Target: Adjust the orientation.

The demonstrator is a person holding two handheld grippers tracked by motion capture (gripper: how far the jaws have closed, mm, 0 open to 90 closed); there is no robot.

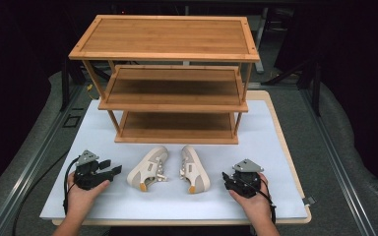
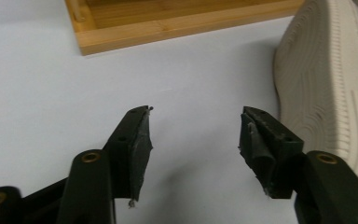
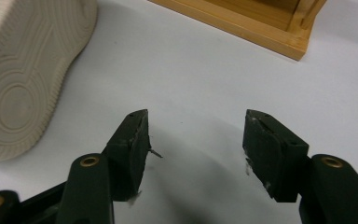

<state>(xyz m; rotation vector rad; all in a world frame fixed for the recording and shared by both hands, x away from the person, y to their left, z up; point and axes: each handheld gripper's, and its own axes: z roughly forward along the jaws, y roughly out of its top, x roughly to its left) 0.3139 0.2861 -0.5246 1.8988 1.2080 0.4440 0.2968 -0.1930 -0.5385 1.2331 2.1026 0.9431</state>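
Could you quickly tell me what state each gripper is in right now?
Left gripper: jaws open, holding nothing.
Right gripper: jaws open, holding nothing.

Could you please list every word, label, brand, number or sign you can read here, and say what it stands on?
There are none to quote.
Left shoe and right shoe: no brand mark legible; the soles carry moulded tread alone.
Wooden rack: plain wood, no label.
White board: unprinted.
Left gripper and right gripper: no markings on the jaws.
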